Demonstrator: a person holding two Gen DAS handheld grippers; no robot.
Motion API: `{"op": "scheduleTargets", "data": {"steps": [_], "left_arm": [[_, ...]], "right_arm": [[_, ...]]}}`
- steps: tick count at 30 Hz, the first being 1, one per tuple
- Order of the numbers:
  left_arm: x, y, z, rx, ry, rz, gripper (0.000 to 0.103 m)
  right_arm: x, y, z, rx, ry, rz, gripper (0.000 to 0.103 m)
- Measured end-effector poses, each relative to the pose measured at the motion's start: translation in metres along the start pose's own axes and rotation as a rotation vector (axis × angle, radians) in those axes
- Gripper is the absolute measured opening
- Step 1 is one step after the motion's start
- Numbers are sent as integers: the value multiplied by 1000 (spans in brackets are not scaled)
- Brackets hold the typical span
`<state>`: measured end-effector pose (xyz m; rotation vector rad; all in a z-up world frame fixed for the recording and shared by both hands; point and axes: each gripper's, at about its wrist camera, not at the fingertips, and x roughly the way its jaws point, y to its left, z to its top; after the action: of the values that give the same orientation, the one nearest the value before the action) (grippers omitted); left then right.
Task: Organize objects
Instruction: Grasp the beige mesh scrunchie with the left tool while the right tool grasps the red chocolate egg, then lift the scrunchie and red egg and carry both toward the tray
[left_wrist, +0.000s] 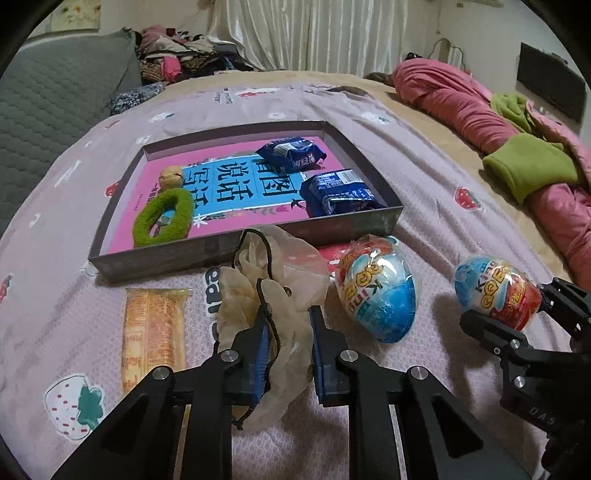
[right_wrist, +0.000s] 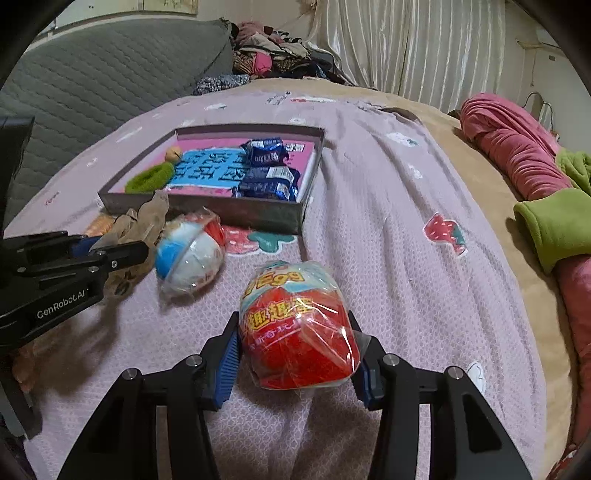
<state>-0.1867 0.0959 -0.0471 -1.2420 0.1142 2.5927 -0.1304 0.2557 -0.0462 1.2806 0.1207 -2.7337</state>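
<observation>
My left gripper (left_wrist: 289, 314) is shut on a crumpled beige drawstring pouch (left_wrist: 273, 266) that lies on the bedspread just before the shallow grey box (left_wrist: 236, 245). My right gripper (right_wrist: 291, 321) is shut on a wrapped red-and-blue chocolate egg (right_wrist: 295, 332), its blue pads pressing both sides. From the left wrist view that egg (left_wrist: 495, 291) sits at the right inside the right gripper (left_wrist: 509, 306). A second wrapped egg (left_wrist: 376, 288) lies loose between the two grippers. In the right wrist view the left gripper (right_wrist: 114, 245) holds the pouch (right_wrist: 144, 218) beside this egg (right_wrist: 192, 254).
The box holds a pink book, a green scrunchie (left_wrist: 162, 218), a small beige ball (left_wrist: 170, 176) and two blue snack packets (left_wrist: 291, 153) (left_wrist: 340, 192). An orange cracker packet (left_wrist: 153, 332) lies left of the pouch. Pink and green clothes (left_wrist: 517, 166) lie at the right, a grey cushion (left_wrist: 55, 92) at the left.
</observation>
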Motion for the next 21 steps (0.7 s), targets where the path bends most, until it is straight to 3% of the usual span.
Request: {"op": "scheduleTargets", "data": {"steps": [11, 21], "left_arm": [[-23, -1, -6, -3, -21, 23, 20], [-71, 4, -12, -8, -75, 35, 20]], "right_arm": [[-19, 7, 3, -9, -26, 22, 51], [-52, 21, 5, -32, -85, 44, 51]]}}
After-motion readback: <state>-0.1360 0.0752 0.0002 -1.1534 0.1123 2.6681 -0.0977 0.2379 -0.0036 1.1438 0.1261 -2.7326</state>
